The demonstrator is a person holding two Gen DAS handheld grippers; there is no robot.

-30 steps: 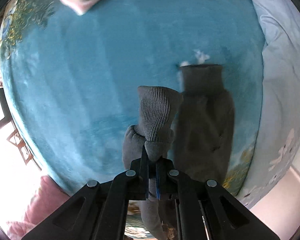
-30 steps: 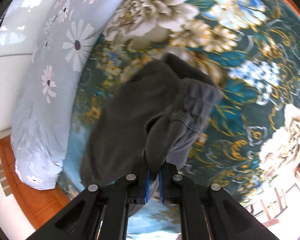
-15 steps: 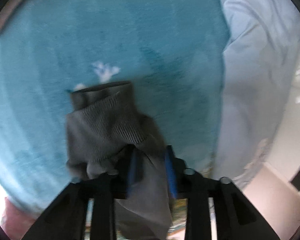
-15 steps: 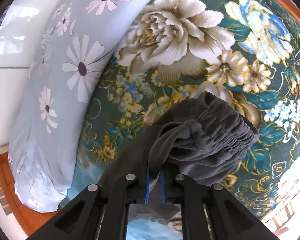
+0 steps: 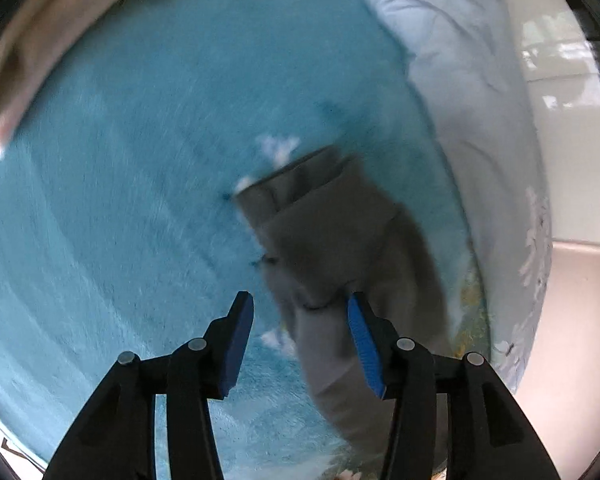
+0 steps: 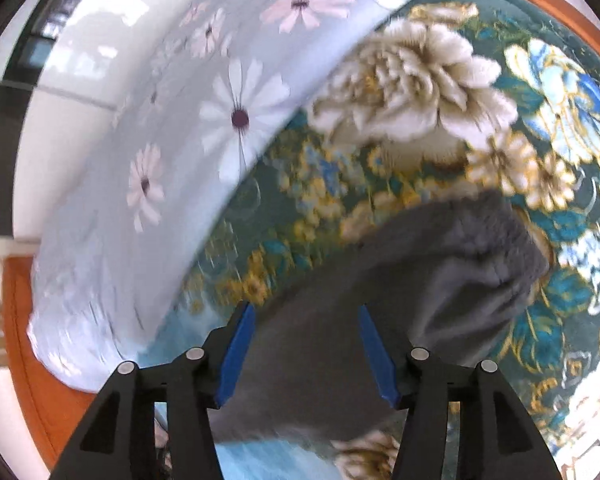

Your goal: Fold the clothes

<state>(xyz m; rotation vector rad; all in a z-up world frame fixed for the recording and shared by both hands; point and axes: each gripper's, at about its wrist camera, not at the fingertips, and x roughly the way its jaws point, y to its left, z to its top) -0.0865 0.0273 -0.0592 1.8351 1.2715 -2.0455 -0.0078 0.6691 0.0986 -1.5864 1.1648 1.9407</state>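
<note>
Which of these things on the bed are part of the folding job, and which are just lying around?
Part of the job:
- grey trousers
- left gripper, open
- right gripper, open

Just lying about:
- floral blanket
- daisy pillow
- beige cloth

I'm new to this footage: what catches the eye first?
A dark grey knit garment lies folded on the plush teal floral blanket, ahead of the open left gripper. In the right view, big cream peonies cover that blanket, beside a pale blue daisy-print quilt.

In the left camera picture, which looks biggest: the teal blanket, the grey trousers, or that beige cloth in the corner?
1. Teal blanket, filling most of the view.
2. Grey trousers.
3. Beige cloth, though it is blurred and cut off by the frame, so its rank against the trousers is unsure.
</note>
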